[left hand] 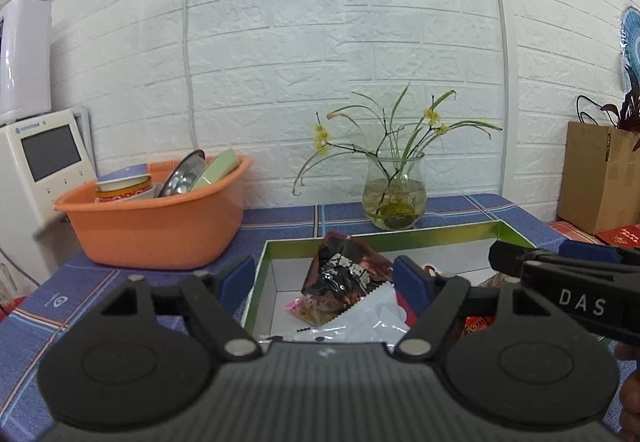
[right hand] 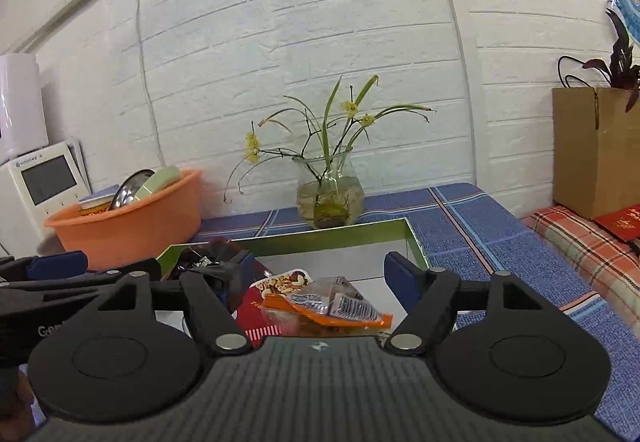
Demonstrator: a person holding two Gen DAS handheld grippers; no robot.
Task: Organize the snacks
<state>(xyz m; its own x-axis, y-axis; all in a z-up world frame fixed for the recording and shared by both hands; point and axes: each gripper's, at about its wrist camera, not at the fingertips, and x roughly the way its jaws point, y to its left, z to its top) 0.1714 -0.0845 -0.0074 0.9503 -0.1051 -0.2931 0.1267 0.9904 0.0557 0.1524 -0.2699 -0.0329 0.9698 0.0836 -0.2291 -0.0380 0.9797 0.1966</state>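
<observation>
Left wrist view showed the left gripper [left hand: 326, 274] spread wide over the shallow green-rimmed cardboard box [left hand: 400, 234], with a dark glossy snack packet [left hand: 344, 270] and a crinkled white plastic packet [left hand: 372, 316] lying loose between its blue pads, gripped by neither. The right gripper [right hand: 324, 276] likewise stood at full spread above an orange-edged clear snack packet [right hand: 336, 306] resting on a red nut packet [right hand: 276, 298] inside the same box (probably the collecting place for the snacks). Both seemed placed there for tidy storage.
</observation>
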